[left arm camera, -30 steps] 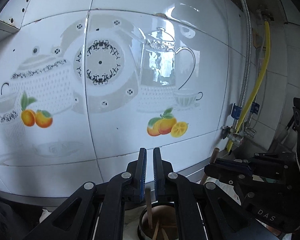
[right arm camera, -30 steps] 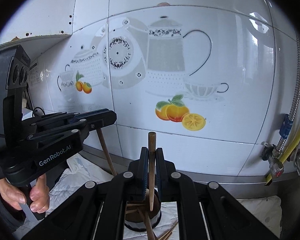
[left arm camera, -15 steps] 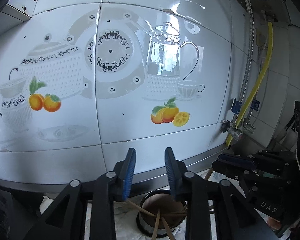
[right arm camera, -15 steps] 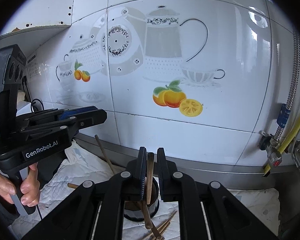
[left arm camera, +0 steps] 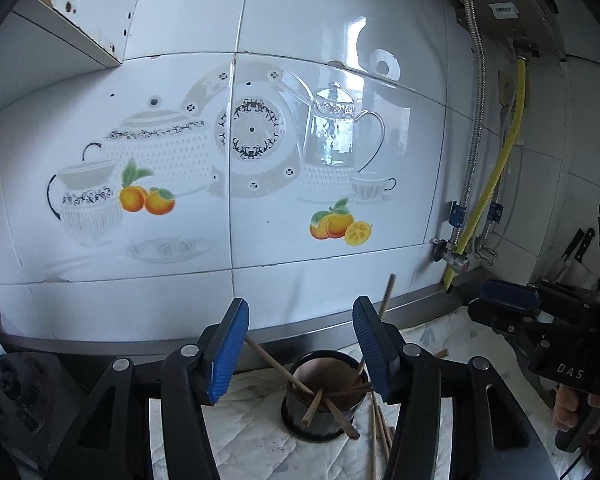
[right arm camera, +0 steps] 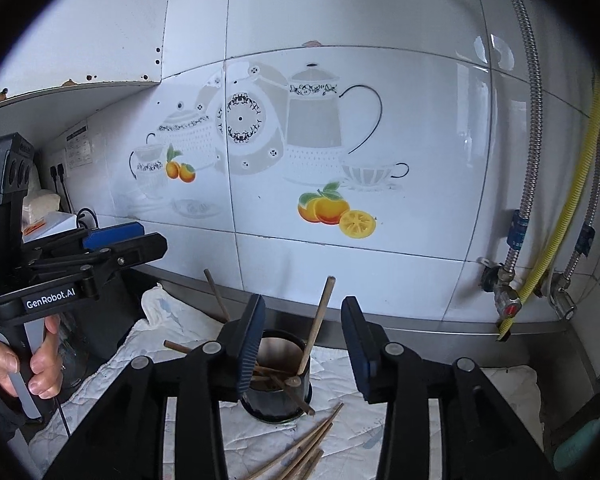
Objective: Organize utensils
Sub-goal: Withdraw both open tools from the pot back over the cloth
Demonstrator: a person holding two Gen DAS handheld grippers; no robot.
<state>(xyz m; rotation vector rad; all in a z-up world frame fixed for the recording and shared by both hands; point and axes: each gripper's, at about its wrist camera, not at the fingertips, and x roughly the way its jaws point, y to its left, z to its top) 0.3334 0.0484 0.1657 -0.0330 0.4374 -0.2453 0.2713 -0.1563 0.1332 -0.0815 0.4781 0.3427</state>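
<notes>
Left gripper: jaws spread wide, gripping nothing; hovers above the cup.
Right gripper: jaws apart, nothing between the pads; one chopstick stands in the gap without touching either pad.
Cup: dark round holder on the white cloth over the bench, close to the tiled wall.
Chopsticks in cup: several wooden sticks leaning at mixed angles, ends past the rim; some lie almost flat across the mouth.
Loose chopsticks: a small bundle on the cloth just in front of the cup, roughly parallel.
Step in hand (judgement): sticks in the cup look delivered; next pick is likely from the loose bundle.
Doing it well: take one stick near its middle, lift, tip it upright, lower the end inside the rim before letting go.
Risk: crossed sticks may block entry; a nudge could tip the cup.
Two-hand note: keep the grippers apart over the narrow mouth.
</notes>
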